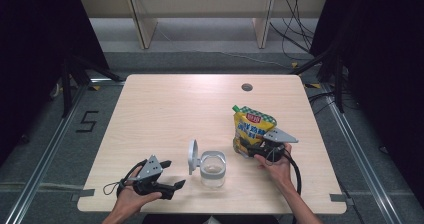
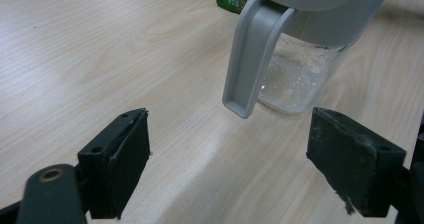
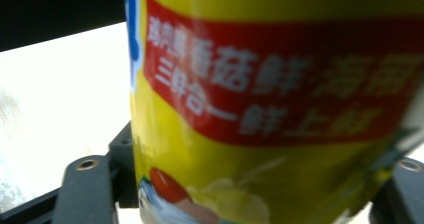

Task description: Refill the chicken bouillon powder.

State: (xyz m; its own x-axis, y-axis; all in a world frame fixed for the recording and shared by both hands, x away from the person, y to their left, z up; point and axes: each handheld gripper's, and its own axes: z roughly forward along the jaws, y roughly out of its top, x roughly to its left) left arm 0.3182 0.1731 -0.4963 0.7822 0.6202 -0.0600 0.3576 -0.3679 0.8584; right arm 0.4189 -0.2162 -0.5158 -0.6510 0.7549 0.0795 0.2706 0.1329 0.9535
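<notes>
Nearest the lens in the right gripper view: yellow seasoning pouch (image 3: 280, 104), blurred, between the two black jaws. Right gripper (image 1: 262, 147) around the lower part of that pouch (image 1: 251, 130), which stands upright at the right of the table (image 1: 165, 104), green spout at the top corner; jaws wide but closing in, whether pads already press cannot be told. Left gripper (image 1: 170, 174) resting low at the near left edge, jaws fully apart, holding nothing. Between them, near the front edge, clear jar (image 1: 212, 169) with grey flip lid (image 1: 192, 156) swung open, a thin layer of white grains at its bottom (image 2: 295, 76). Judged stage: lid opened, pouch being grasped; lifting, tipping over the jar and closing the lid left to do.
</notes>
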